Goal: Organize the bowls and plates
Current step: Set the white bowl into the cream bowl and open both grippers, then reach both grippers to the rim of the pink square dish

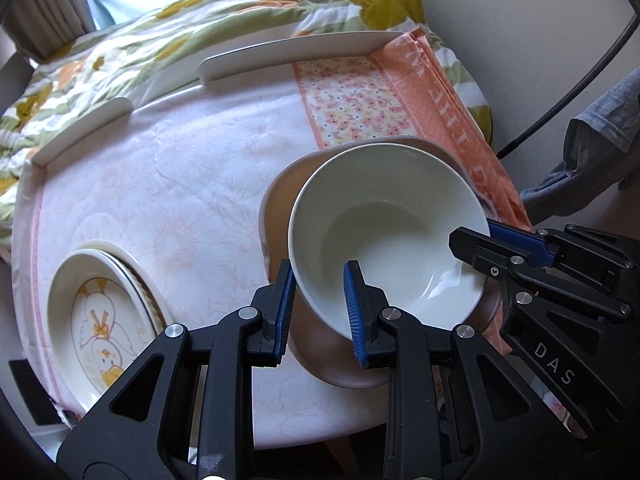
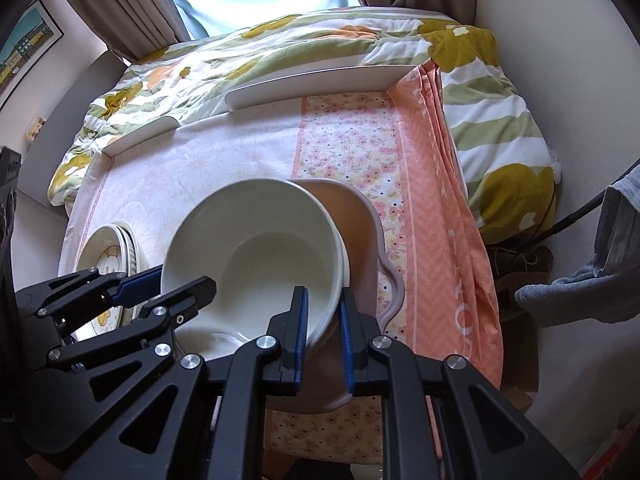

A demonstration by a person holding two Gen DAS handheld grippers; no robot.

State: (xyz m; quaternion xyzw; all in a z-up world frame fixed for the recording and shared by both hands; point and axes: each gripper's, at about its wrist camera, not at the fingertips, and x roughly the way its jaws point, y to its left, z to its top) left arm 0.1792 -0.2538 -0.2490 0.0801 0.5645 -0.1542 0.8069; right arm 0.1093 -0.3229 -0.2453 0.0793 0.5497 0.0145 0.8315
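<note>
The left gripper (image 1: 320, 312) points steeply down, its blue-padded jaws nearly closed and pinching the near-left rim of a white bowl (image 1: 384, 232), one pad outside the wall and one inside. The right gripper (image 2: 323, 340) is closed just as tightly on the same bowl's opposite rim, again with one pad inside and one outside. In the left wrist view the right gripper shows at the bowl's right edge; in the right wrist view the left gripper shows at the bowl's left edge.

The white bowl is tilted and held between the two grippers, sitting over a larger dusty-pink dish (image 2: 360, 216) with a wavy handle-like lip. Whether the bowl's base rests on the pink dish or hangs just above it cannot be told. In the right wrist view a second white rim shows just under the held bowl's edge, so it may be nested in another bowl.

To the left of the left gripper, well apart from the bowl, lies a stack of shallow plates (image 1: 100, 320), the top one printed with a yellow chick.

All of this sits on a pale pink floral tablecloth (image 1: 180, 184); an orange patterned cloth (image 2: 436, 200) runs beyond and to the right of the grippers. Farther away, past a low white tray rim (image 1: 296, 54), is a green-and-yellow flowered quilt (image 2: 248, 56). A grey sleeve (image 2: 592, 292) shows at far right.
</note>
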